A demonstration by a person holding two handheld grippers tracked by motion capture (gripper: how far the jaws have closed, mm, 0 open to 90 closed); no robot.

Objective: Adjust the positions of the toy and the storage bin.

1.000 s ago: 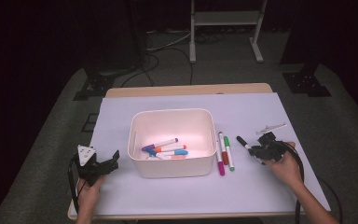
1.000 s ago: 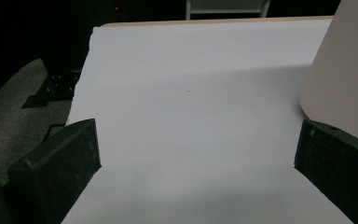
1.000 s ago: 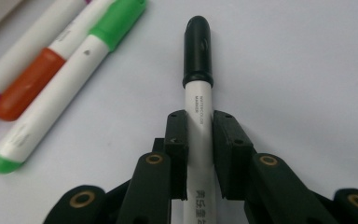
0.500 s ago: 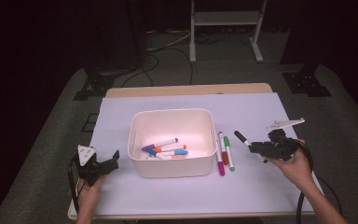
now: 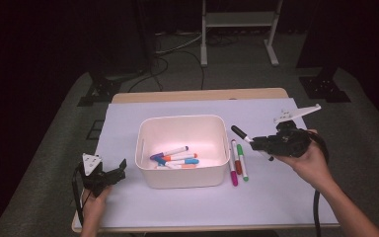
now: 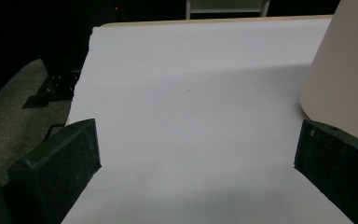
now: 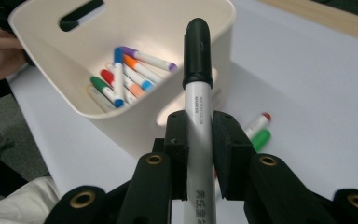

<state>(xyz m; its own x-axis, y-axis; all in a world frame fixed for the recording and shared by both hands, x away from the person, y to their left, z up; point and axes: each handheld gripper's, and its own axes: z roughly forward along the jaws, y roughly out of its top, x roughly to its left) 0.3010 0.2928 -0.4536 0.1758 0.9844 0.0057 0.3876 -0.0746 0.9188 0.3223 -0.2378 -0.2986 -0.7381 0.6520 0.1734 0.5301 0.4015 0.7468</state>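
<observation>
The high view looks forward and down over the whole desk [image 5: 276,207] from the person's side. The left gripper view sits low near the desk's left edge, facing its far edge, close beside the white bin [image 6: 345,70]. The right gripper view looks down closely into that bin [image 7: 121,60], shared by all three.

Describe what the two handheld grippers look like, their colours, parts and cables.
Both grippers are black. The left gripper carries a grey three-cornered plate and a black cable. The right gripper has blocky black jaws with brass-coloured screw inserts, a grey plate on top and a black cable. The forearms are bare.
</observation>
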